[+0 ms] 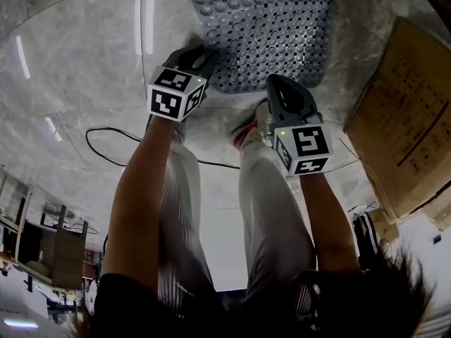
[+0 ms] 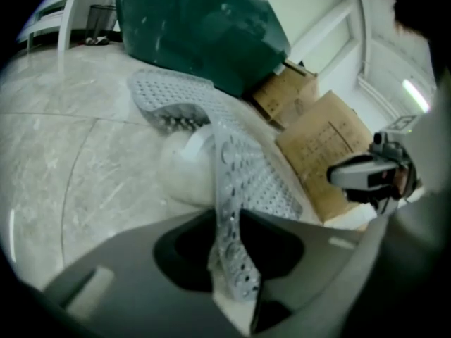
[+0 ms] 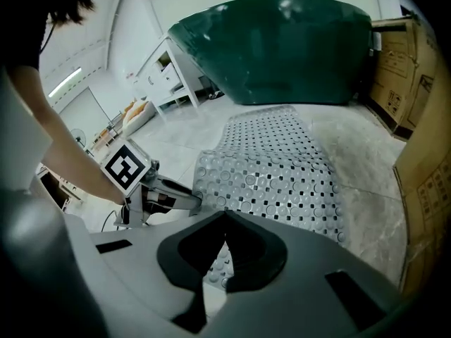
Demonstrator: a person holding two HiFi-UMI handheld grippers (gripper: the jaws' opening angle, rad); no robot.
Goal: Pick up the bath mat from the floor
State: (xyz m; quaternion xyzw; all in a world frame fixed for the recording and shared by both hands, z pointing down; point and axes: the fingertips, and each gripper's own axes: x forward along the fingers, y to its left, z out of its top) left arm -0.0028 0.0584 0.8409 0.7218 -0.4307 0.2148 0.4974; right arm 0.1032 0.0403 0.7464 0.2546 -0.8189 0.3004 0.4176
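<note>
The grey perforated bath mat [image 1: 268, 27] lies on the marble floor ahead of me, studded with round bumps. My left gripper [image 1: 201, 51] is at its near left corner. In the left gripper view the mat [image 2: 254, 174] curls up off the floor and its edge runs between the jaws of the left gripper [image 2: 229, 238], which press on it. My right gripper [image 1: 278, 86] sits at the mat's near edge. In the right gripper view the jaws of the right gripper [image 3: 225, 252] stand almost together with the mat's [image 3: 282, 167] edge caught between them.
Flat cardboard boxes [image 1: 409, 118] lie on the floor right of the mat. A dark green tub [image 3: 282, 48] stands behind its far end. A black cable [image 1: 106, 146] loops on the floor at left. The person's legs [image 1: 176, 210] stand just behind the grippers.
</note>
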